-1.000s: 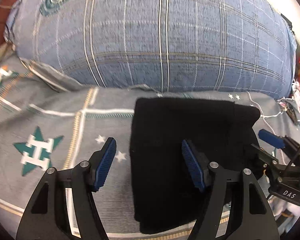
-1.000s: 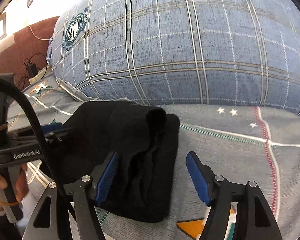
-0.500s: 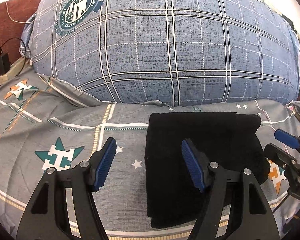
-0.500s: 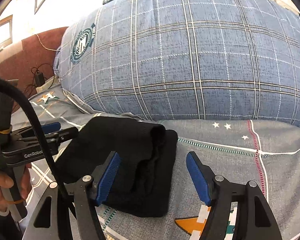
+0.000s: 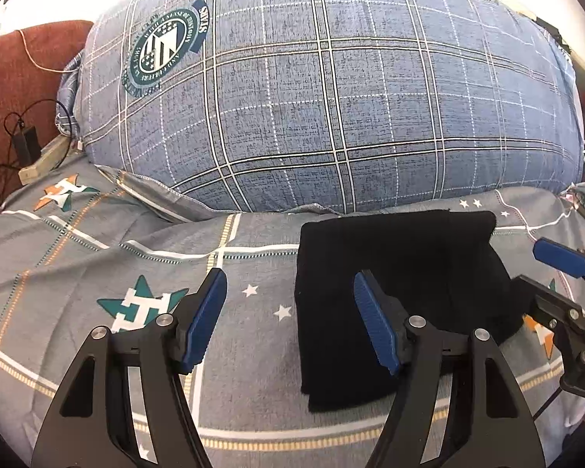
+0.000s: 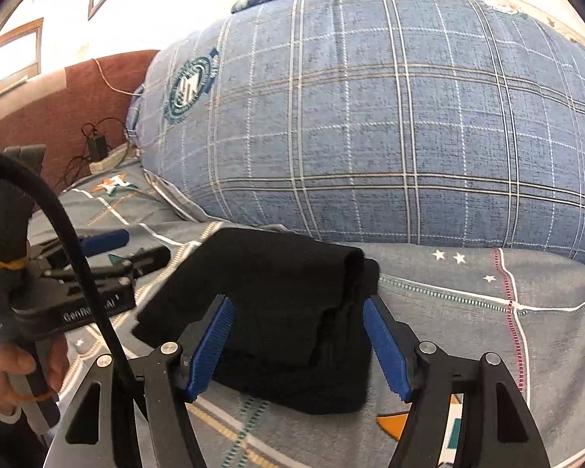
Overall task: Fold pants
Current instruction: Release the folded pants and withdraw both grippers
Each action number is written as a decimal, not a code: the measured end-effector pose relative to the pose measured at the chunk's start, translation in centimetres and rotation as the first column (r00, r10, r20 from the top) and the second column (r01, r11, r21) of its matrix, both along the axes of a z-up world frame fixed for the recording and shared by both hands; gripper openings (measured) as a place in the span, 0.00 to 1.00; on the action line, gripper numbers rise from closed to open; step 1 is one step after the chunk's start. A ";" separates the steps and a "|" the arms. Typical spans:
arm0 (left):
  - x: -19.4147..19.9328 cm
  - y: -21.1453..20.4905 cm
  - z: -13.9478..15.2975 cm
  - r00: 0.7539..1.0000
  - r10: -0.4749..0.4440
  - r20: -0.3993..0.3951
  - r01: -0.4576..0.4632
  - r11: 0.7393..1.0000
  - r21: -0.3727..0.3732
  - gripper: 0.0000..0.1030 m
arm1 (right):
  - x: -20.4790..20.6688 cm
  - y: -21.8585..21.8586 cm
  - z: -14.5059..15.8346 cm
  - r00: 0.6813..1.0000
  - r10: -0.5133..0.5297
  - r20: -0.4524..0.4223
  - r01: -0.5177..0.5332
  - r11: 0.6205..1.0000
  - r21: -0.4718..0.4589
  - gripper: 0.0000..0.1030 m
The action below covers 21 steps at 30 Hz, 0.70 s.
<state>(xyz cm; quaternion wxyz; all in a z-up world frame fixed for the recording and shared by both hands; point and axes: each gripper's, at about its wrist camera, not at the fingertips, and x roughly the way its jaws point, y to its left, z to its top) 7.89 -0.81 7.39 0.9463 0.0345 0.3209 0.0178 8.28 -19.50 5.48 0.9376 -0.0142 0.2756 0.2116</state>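
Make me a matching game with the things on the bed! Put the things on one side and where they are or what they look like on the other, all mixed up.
Things:
1. pants
2. pillow
3. left gripper
4. bedsheet

Descriptions:
A. grey with stars
B. black, folded up
C. blue plaid, behind the pants
D. open, holding nothing

Pairs: 1-B, 2-C, 3-D, 4-A

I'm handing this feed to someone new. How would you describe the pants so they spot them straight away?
Start at the huge blue plaid pillow at the back of the bed; on the grey star-patterned bedsheet just in front of it lies a folded bundle of plain black knit pants. It is the only solid black, unpatterned fabric there, lying between the open left gripper and open right gripper.
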 end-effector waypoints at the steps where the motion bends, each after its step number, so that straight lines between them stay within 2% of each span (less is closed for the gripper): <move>1: -0.4 0.1 0.1 1.000 0.000 0.002 0.000 1.000 -0.002 0.66 | -0.2 0.2 0.2 1.000 0.004 0.005 -0.004 1.000 0.007 0.65; 8: -2.7 0.1 0.9 1.000 0.008 0.014 -0.008 1.000 -0.014 0.66 | -3.2 1.4 -0.1 1.000 -0.004 -0.003 0.004 0.995 0.095 0.66; 13: -4.9 0.6 1.2 0.999 0.031 0.010 -0.031 0.998 -0.053 0.66 | -5.4 1.9 -0.3 1.000 -0.016 -0.017 0.018 0.995 0.095 0.66; 16: -6.0 0.9 1.3 0.999 0.044 0.011 -0.043 0.997 -0.058 0.66 | -6.5 1.7 0.0 1.000 -0.016 -0.022 0.019 0.992 0.125 0.66; 21: -7.5 1.0 1.6 0.999 0.053 0.014 -0.052 0.996 -0.073 0.66 | -8.2 1.8 0.0 0.999 -0.012 -0.033 0.015 0.995 0.100 0.66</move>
